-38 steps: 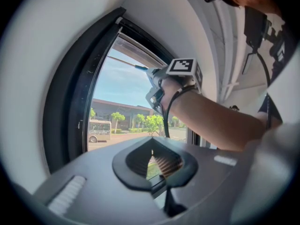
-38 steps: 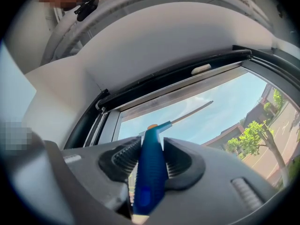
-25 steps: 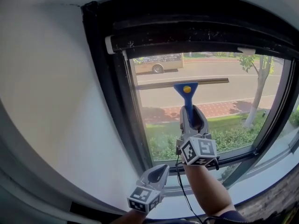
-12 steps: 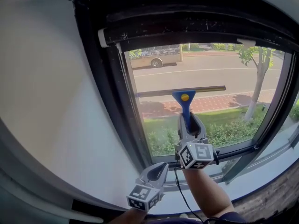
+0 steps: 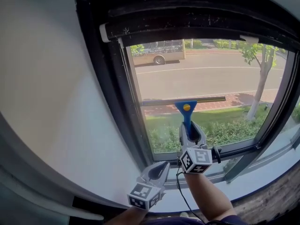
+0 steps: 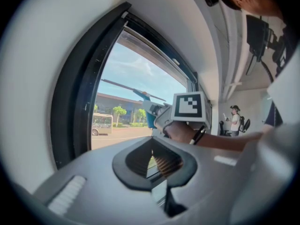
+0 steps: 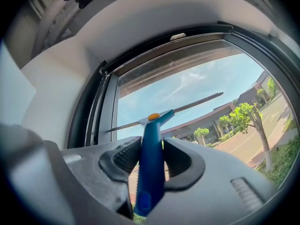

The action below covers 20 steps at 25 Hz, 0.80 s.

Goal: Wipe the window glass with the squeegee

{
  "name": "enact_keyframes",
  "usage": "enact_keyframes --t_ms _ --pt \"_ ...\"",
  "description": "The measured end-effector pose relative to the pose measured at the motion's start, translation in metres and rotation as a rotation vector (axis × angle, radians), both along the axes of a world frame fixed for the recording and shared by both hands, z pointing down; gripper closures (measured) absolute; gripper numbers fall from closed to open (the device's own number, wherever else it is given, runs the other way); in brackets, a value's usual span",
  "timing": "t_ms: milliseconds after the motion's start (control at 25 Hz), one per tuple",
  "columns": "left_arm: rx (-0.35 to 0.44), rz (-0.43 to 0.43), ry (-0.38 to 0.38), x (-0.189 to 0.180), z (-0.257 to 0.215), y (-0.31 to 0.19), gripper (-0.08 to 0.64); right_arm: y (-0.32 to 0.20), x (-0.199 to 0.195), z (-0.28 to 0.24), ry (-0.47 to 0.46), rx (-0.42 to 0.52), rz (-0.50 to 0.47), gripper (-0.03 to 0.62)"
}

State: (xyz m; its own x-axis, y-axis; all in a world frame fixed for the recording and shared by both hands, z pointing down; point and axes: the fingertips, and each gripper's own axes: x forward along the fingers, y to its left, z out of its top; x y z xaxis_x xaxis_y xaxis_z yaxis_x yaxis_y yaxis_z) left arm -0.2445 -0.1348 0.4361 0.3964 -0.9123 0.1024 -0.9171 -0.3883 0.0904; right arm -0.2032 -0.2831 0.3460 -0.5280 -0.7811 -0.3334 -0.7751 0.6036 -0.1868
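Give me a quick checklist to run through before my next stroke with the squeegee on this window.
1. Grip: right claw is shut on the squeegee handle, which stands upright between the jaws: ok.
2. Blade level: nearly horizontal, right end slightly higher: ok.
3. Blade pressed against the window glass: cannot tell.
4. Room below: glass shows between the blade and the bottom frame: ok.
5. Left claw sits low, holds nothing and is clear of the blade: ok.
6. Coverage: the blade stops short of the glass's right side: not ok.
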Motion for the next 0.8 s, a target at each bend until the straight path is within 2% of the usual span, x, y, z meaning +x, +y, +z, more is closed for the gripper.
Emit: enact_keyframes --t_ms 640,800 --pt "-0.040 0.013 0.023 0.009 0.011 0.003 0.557 0.003 -0.003 0.078 0.100 -0.137 -0.021 0.443" --pt "-0.045 0.015 0.006 0.011 0.013 0.003 0.557 0.001 -0.003 0.108 0.126 -0.179 -0.026 0.443"
